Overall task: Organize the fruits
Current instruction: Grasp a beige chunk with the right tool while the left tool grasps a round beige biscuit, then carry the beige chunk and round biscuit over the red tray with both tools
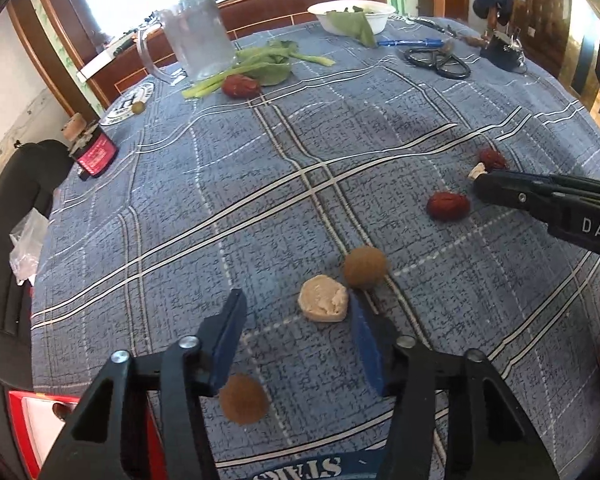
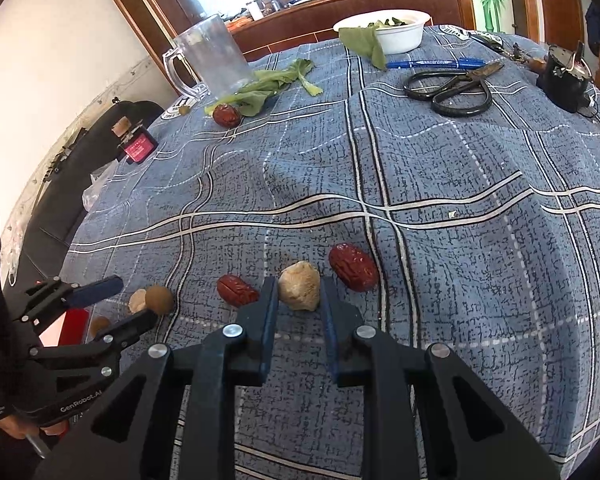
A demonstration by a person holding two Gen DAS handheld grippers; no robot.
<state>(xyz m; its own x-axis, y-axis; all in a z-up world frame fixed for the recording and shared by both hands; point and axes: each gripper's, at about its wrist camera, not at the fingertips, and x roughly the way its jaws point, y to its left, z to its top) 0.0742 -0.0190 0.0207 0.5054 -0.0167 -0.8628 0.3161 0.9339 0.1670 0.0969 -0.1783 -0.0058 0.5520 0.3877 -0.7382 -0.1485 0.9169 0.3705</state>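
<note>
On the blue plaid tablecloth (image 1: 260, 184) my left gripper (image 1: 294, 312) is open, low over the cloth. A pale beige lump (image 1: 323, 298) lies just ahead, by its right fingertip, with a brown longan (image 1: 365, 267) behind it. A second longan (image 1: 244, 398) sits under the left finger. My right gripper (image 2: 299, 304) is shut on another pale lump (image 2: 300, 286), which rests on the cloth between two red dates (image 2: 236, 290) (image 2: 354, 267). A third date (image 2: 227, 115) lies far off by the greens. In the right wrist view the left gripper (image 2: 134, 300) shows at the left edge.
At the far side stand a glass mug (image 2: 212, 56), leafy greens (image 2: 260, 88), a white bowl (image 2: 384, 30), black scissors (image 2: 448, 88), a blue pen (image 2: 432, 64) and a black object (image 2: 564, 76). A small red-labelled bottle (image 2: 138, 146) stands near the table's left edge. A red box (image 1: 28, 420) lies below that edge.
</note>
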